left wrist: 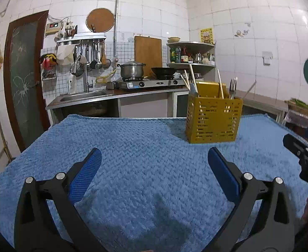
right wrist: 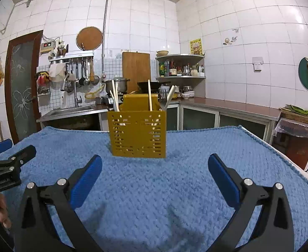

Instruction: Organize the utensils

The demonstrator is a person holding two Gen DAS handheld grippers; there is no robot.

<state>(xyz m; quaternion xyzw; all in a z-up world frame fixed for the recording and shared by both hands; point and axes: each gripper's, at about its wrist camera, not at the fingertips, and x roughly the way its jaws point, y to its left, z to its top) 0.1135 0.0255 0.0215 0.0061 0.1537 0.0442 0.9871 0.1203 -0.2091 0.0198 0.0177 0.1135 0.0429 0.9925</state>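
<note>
Right wrist view: my right tool (right wrist: 155,168) gapes empty before the yellow utensil holder (right wrist: 138,135); my left tool (left wrist: 154,163) gapes empty over the blue towel (left wrist: 133,147).

A utensil holder (right wrist: 138,134) stands on the towel-covered table (right wrist: 175,189), at centre frame in the right wrist view and right of centre in the left wrist view. Chopsticks (right wrist: 149,95) and forks (right wrist: 163,99) stand in it. Below it in the frame, the right tool (right wrist: 155,168) sits over the towel, its jaws either side of bare cloth. The left tool (left wrist: 154,161) sits at lower left of the holder. Behind the table, a sink (right wrist: 72,111) lies at left, a stove (left wrist: 149,83) beside it, shelves (right wrist: 180,67) at the corner.
</note>
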